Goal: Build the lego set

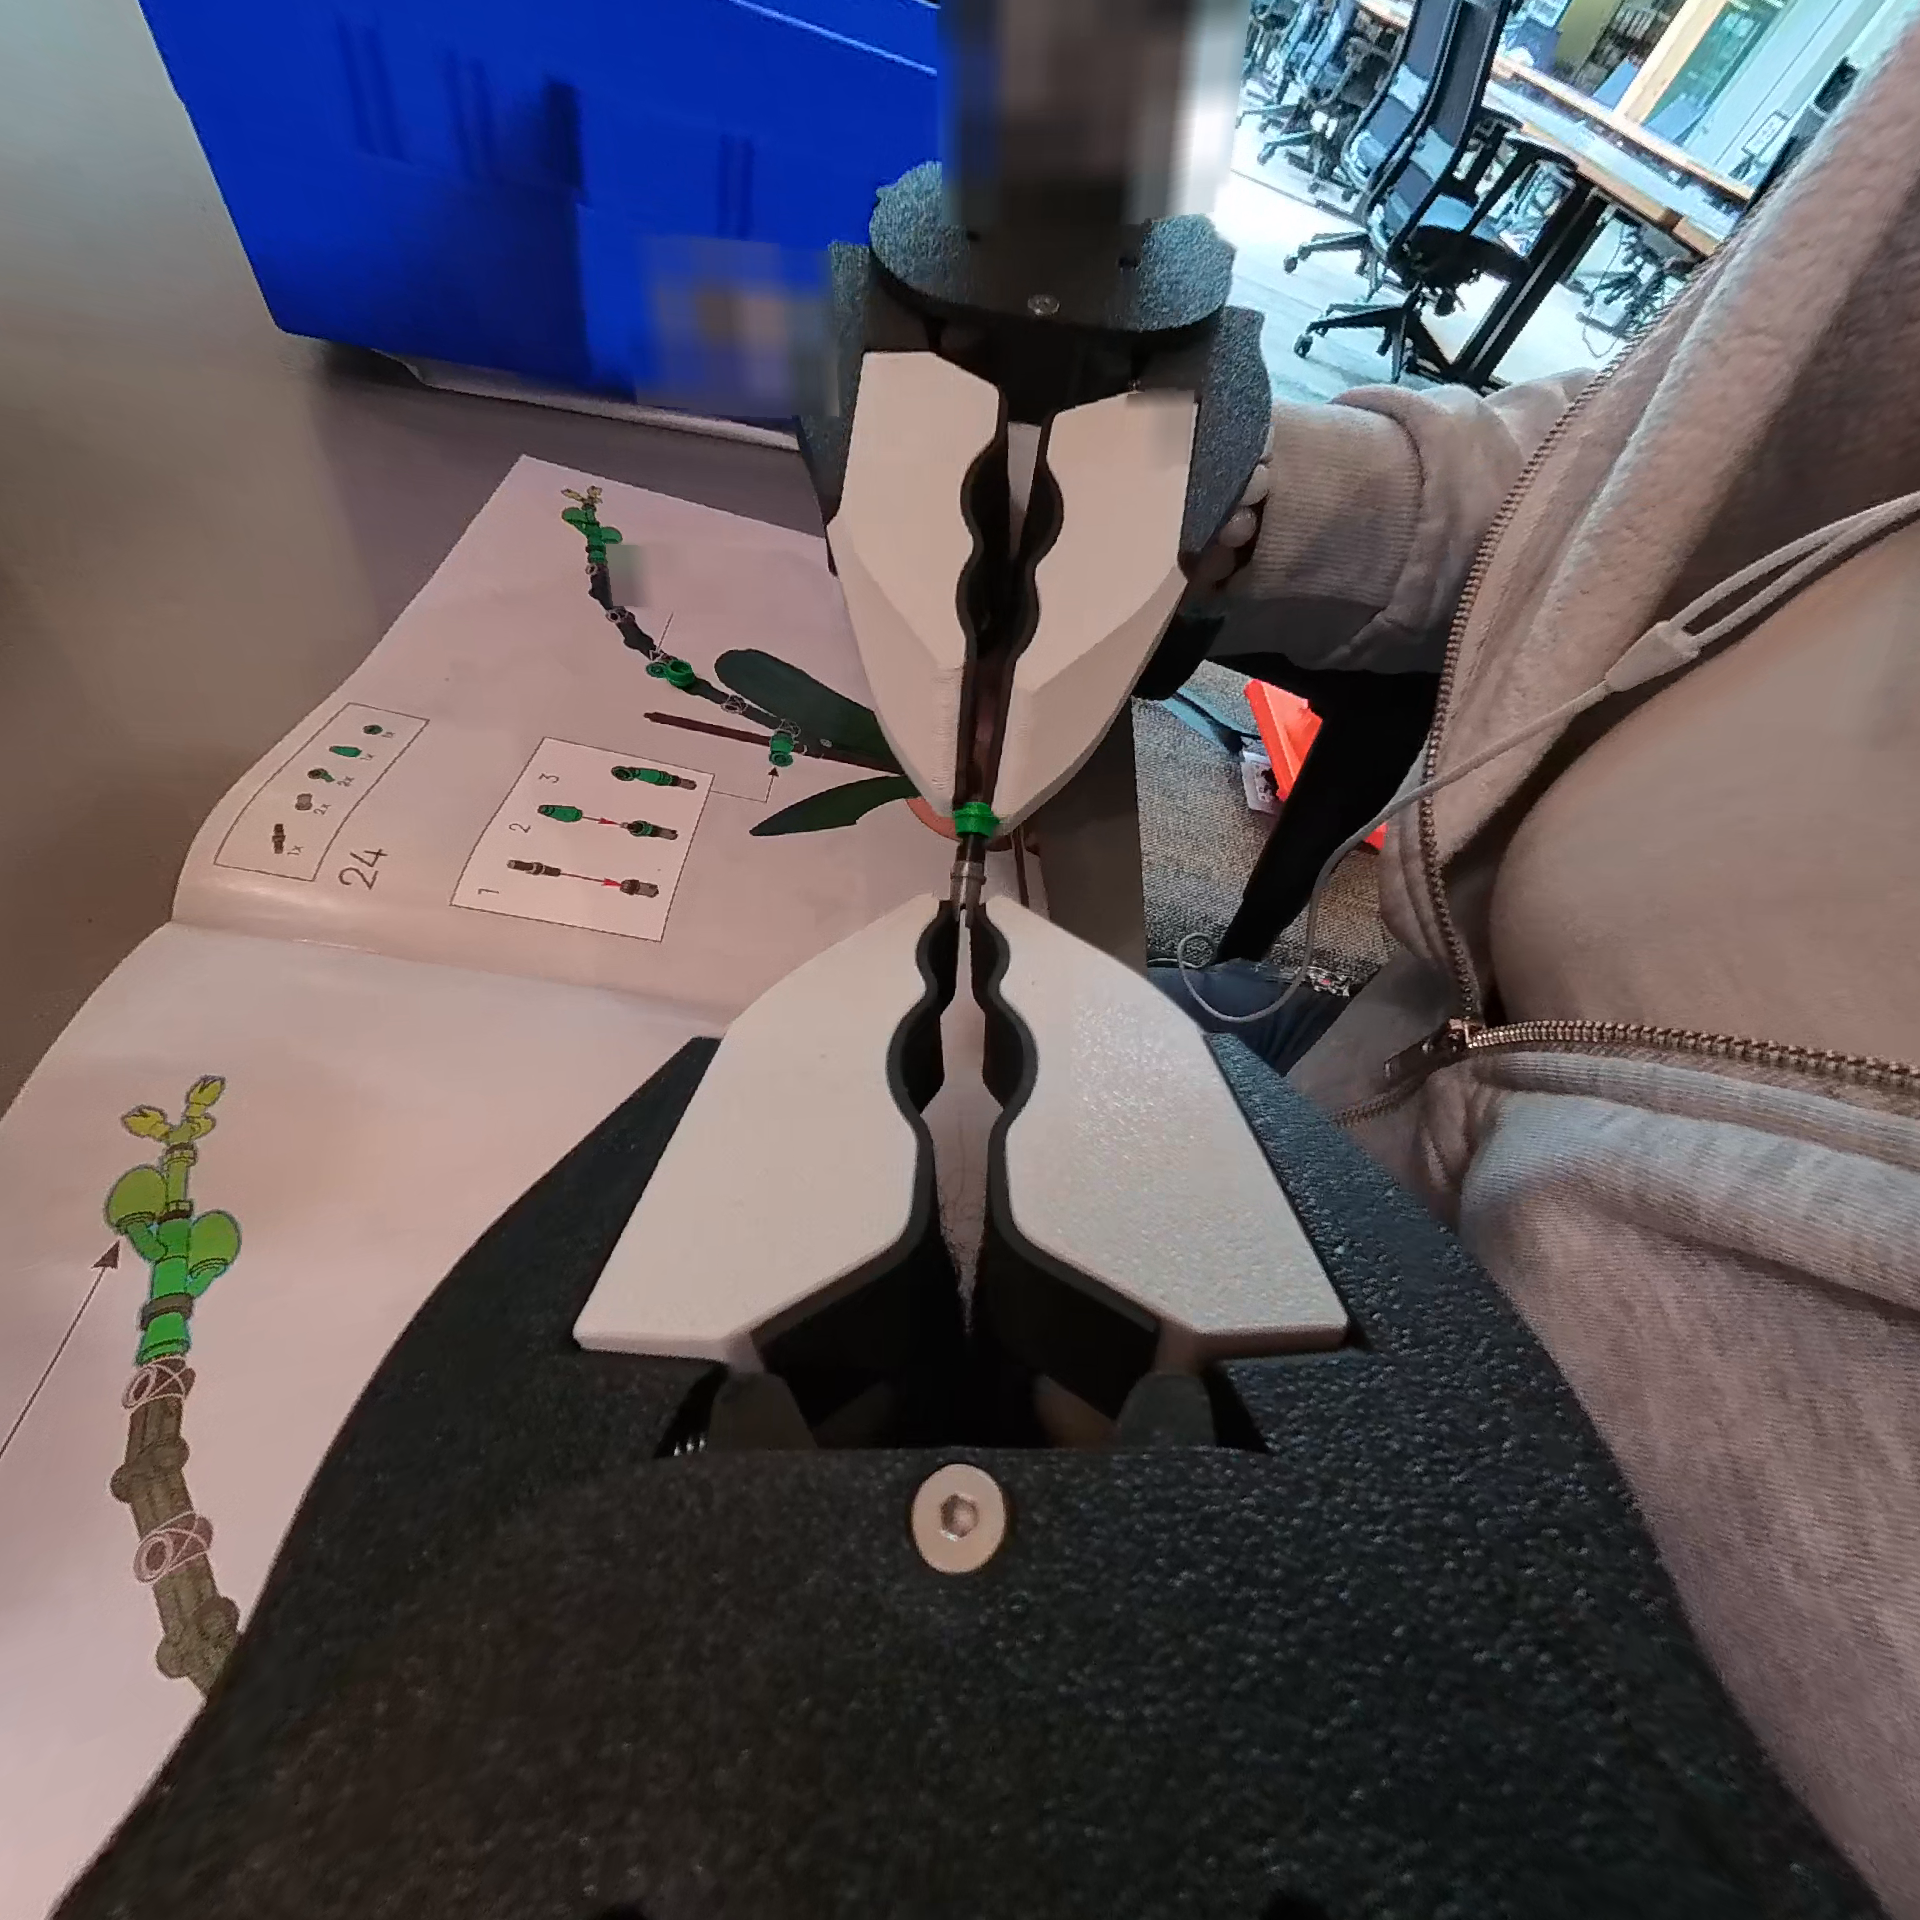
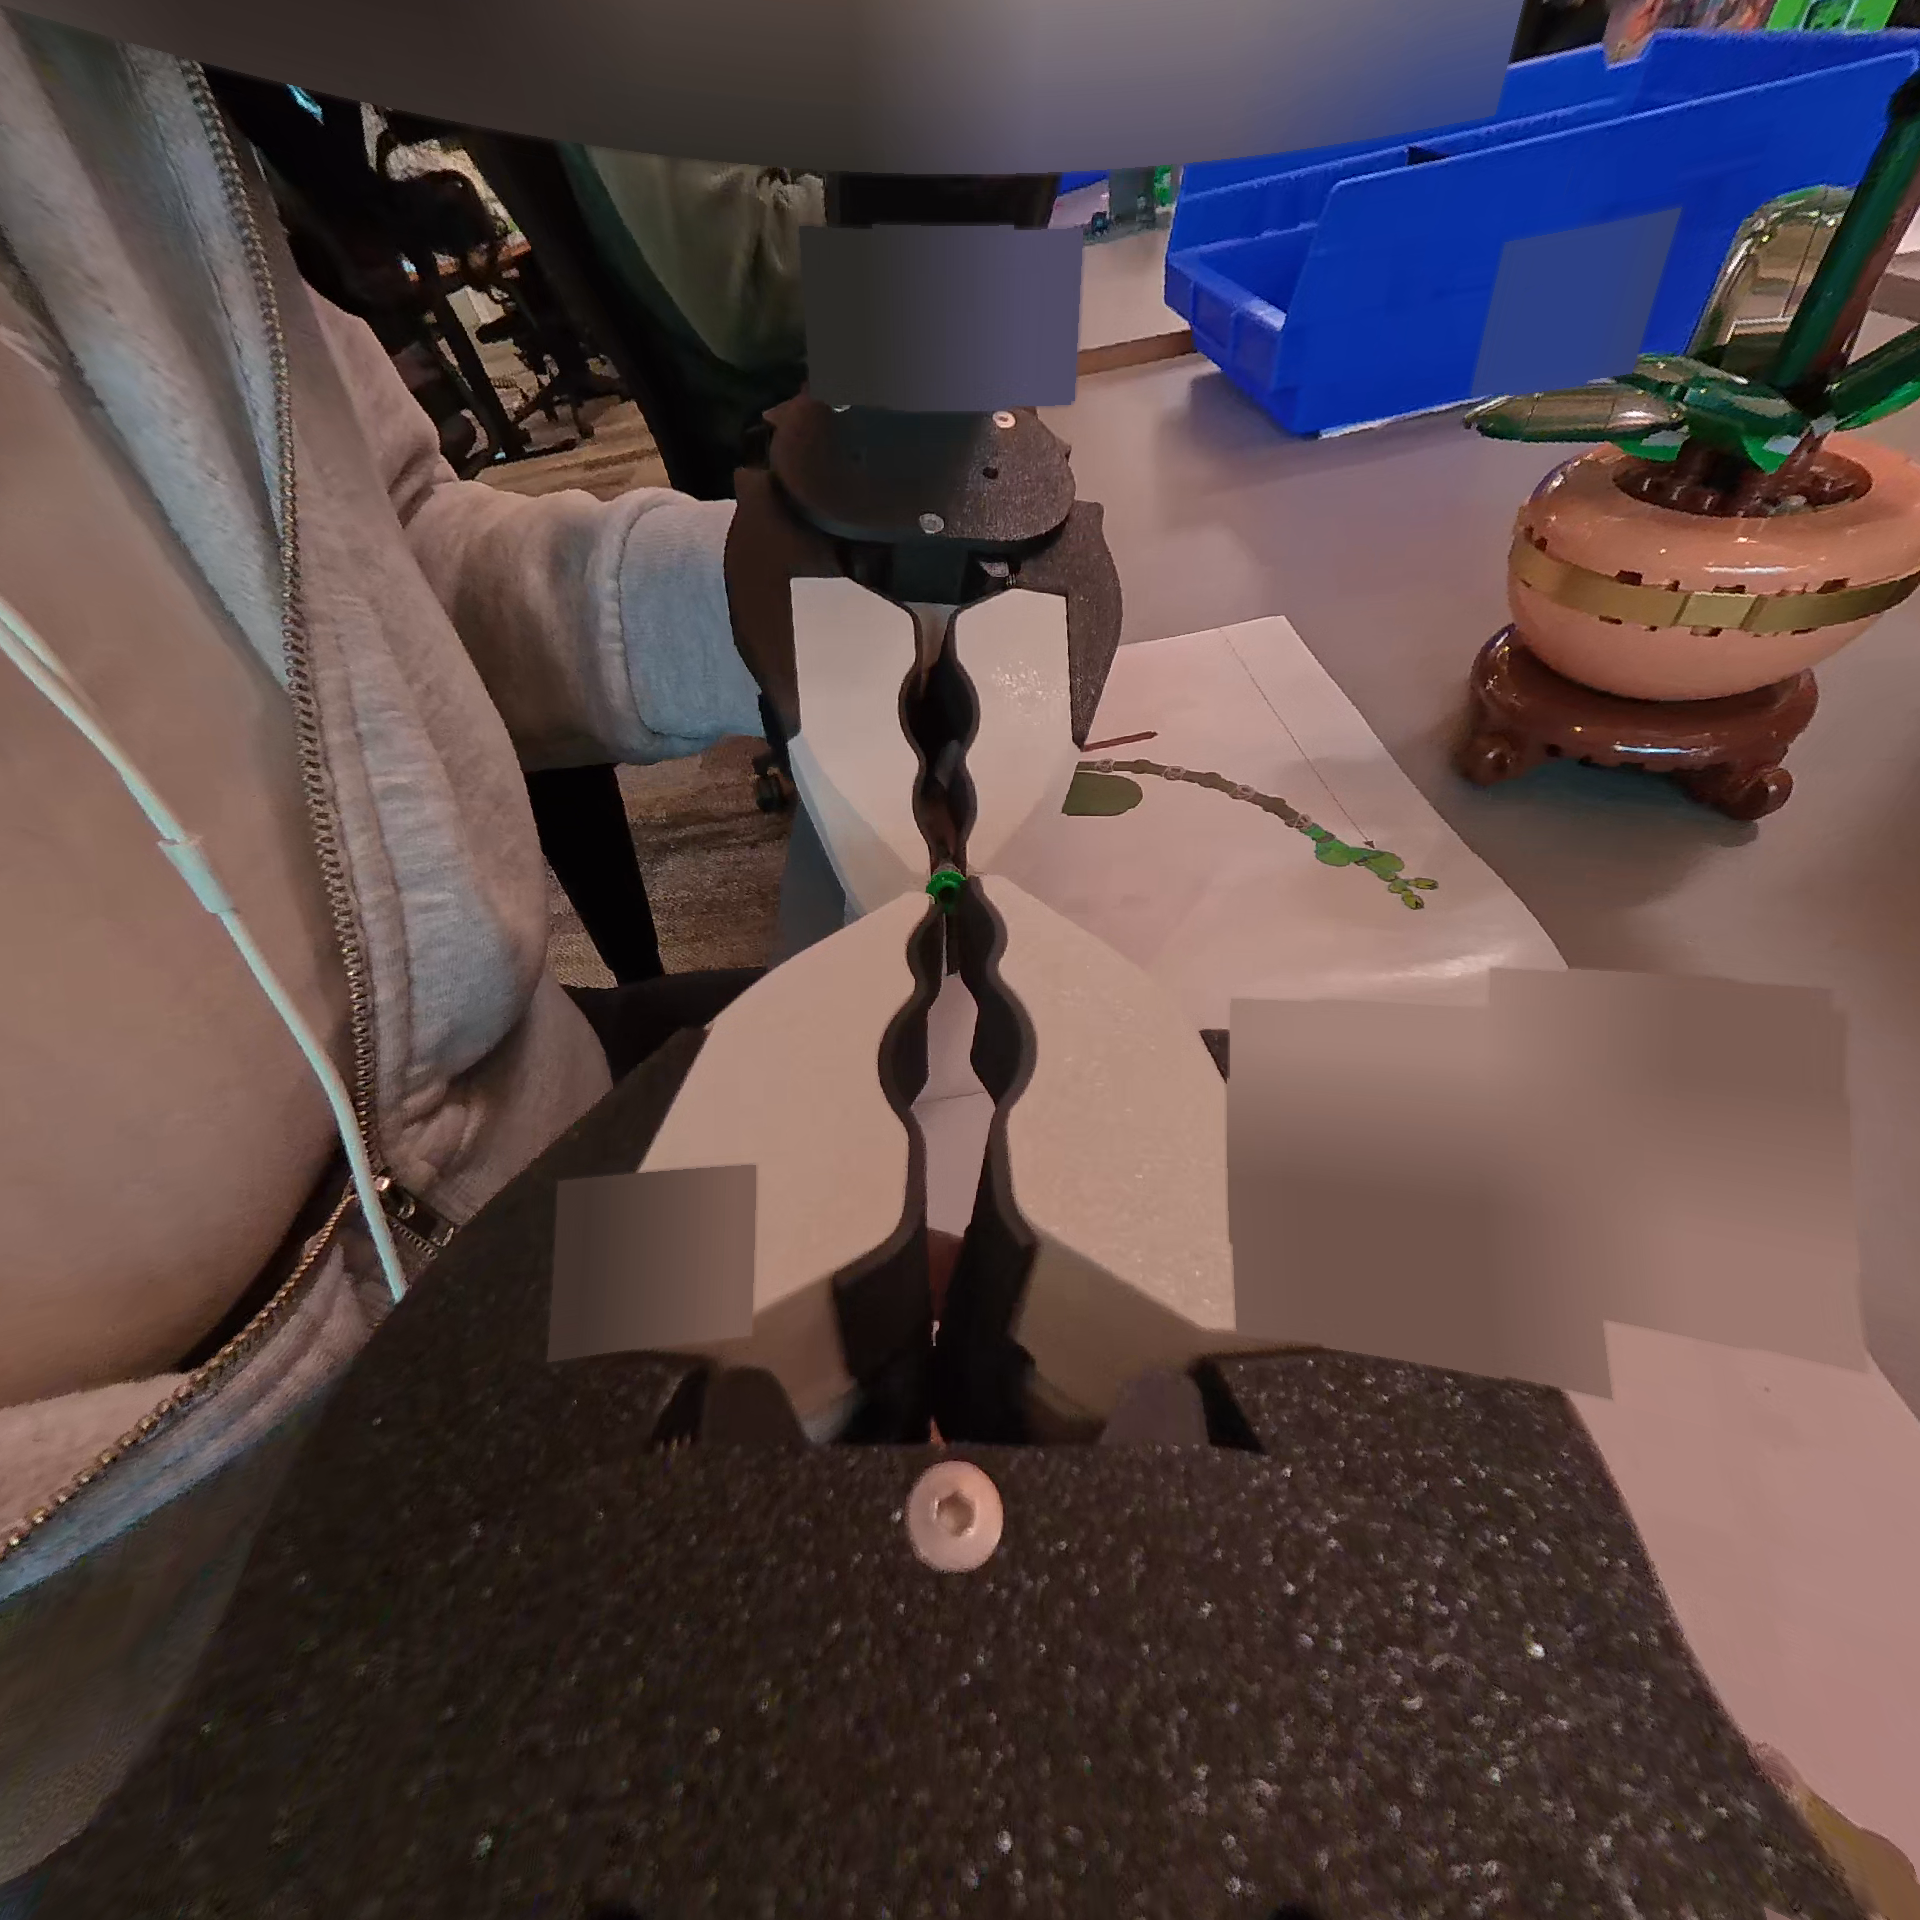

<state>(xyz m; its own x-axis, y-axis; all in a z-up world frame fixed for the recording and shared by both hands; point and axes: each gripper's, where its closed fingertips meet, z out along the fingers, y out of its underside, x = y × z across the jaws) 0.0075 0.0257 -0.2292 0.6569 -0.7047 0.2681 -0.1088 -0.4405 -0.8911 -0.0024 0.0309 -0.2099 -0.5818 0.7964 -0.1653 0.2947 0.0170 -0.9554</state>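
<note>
Left tool (image 1: 961,914) clamping a thin grey pin (image 1: 968,878); right tool (image 2: 951,894) clamping its green collar (image 2: 943,885), tip to tip above the open booklet (image 1: 436,997).

White-fingered claw (image 1: 961,914) on speckled black body, silver screw (image 1: 958,1519), beige zip hoodie (image 1: 1662,727)

- An open-plan office: rows of black swivel chairs (image 1: 1444,197) stand at long wooden desks (image 1: 1621,135) on carpet (image 1: 1205,831).
- A grey table (image 2: 1299,499) nearby carries blue bins (image 2: 1351,291), an open instruction booklet (image 1: 436,935) and a brick-built potted plant (image 2: 1683,582).
</note>
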